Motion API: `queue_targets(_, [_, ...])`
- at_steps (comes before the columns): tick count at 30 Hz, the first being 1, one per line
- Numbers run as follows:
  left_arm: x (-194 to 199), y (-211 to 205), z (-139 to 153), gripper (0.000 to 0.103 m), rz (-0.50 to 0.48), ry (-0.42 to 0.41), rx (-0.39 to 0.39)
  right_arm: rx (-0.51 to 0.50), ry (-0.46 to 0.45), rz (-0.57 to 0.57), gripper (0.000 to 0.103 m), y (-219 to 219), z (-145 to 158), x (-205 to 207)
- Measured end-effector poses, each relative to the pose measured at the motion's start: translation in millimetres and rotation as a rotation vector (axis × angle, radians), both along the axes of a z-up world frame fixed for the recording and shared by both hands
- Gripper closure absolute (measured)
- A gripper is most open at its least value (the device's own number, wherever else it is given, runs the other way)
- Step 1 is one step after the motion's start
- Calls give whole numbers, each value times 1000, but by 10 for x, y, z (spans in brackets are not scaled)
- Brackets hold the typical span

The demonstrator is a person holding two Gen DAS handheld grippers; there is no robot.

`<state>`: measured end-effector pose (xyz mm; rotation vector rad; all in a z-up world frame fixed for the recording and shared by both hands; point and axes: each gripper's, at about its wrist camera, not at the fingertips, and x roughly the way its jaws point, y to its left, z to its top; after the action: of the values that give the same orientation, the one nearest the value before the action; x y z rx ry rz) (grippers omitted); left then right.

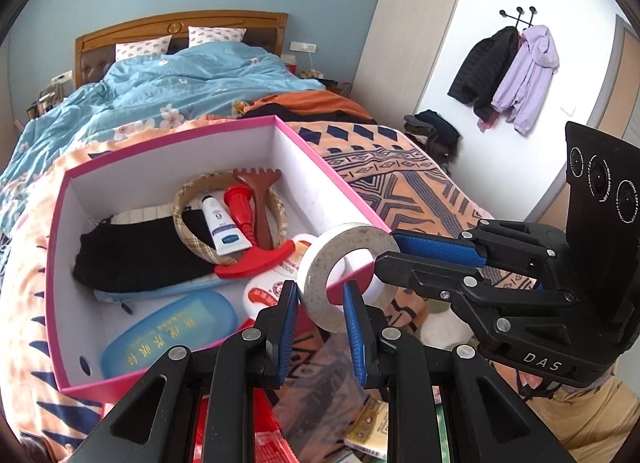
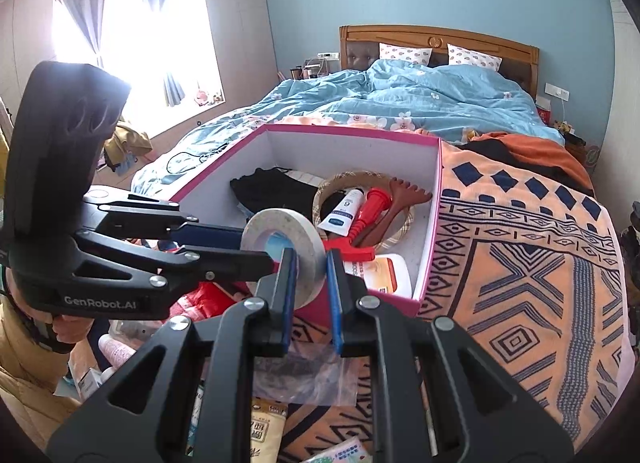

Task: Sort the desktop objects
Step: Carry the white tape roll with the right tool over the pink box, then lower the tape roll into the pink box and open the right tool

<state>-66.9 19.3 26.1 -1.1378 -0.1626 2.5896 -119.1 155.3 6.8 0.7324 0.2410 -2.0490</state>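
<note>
Both grippers on upright tape roll (image 1: 347,271).

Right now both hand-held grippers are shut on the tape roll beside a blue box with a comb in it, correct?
Not quite: the box is pink, not blue, as both wrist views show. The rest stands. The left hand-held gripper and the right hand-held gripper are shut on the tape roll, and the comb lies in the box.
</note>
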Motion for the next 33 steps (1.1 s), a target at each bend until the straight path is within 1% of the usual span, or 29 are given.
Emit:
queue_targets(6, [-88, -41, -3, 80, 10, -2, -12, -18, -18, 9, 86, -43, 8, -98])
queue_targets(12, [-188, -59, -13, 80, 21, -10, -21, -10, 0, 9, 86, -119, 47, -170])
queue_targets(17, [-285, -94, 12, 80, 33, -10, -29, -6, -5, 10, 86, -180, 61, -274])
queue_targets(22, [-428, -124, 32, 80, 46, -13, -54, -8, -17, 13, 86, -253, 81, -416])
queue_targets(26, [-555, -153, 29, 80, 49, -28, -59, 2, -16, 14, 86, -320, 89, -529])
queue_targets(28, [-637, -185, 12, 80, 52, -47, -46, 13, -11, 14, 86, -349, 84, -571])
queue_targets(33, [-829, -203, -51, 80, 68, -80, -50, 35, -32, 11, 86, -426, 50, -726])
